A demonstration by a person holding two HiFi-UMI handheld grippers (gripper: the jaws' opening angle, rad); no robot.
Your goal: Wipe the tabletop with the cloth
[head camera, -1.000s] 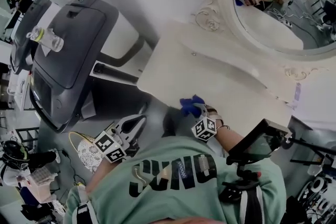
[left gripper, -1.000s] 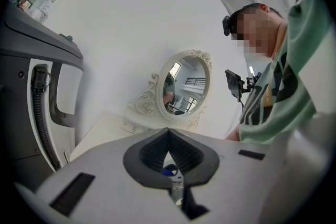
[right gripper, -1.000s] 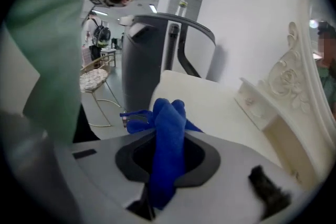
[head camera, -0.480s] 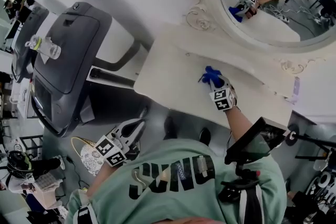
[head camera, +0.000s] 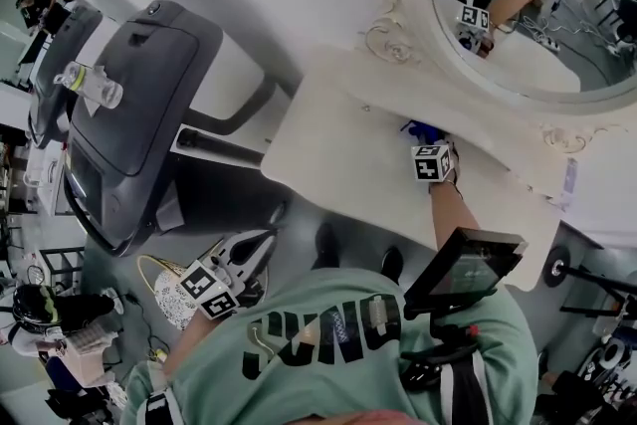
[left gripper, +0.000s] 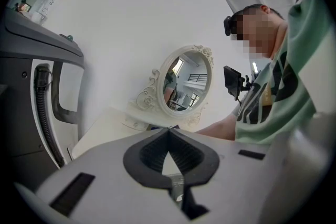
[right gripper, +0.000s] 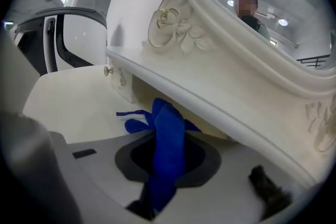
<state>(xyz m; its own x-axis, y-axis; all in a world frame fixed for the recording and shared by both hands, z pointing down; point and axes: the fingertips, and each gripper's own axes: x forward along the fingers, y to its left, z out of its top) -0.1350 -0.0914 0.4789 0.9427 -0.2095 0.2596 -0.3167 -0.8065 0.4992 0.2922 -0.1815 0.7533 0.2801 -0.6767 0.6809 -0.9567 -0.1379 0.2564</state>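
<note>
My right gripper [head camera: 426, 139] is shut on a blue cloth [head camera: 420, 129] and presses it against the back of the cream tabletop [head camera: 338, 149], just under the raised mirror shelf. In the right gripper view the blue cloth [right gripper: 167, 140] sticks out between the jaws toward the shelf's underside. My left gripper [head camera: 261, 242] hangs off the table's front edge near the person's waist, jaws closed and holding nothing. In the left gripper view the left gripper [left gripper: 168, 132] points at the tabletop [left gripper: 107, 126] from afar.
An oval mirror in an ornate cream frame [head camera: 398, 35] stands on the shelf at the back of the table. A dark treadmill [head camera: 129, 105] stands left of the table, with a clear bottle [head camera: 90, 83] on its console. A tablet on a mount [head camera: 463, 266] sits at the person's chest.
The right gripper has slid the blue cloth from the table's front edge across to the back, under the mirror shelf. The left gripper has stayed put.
</note>
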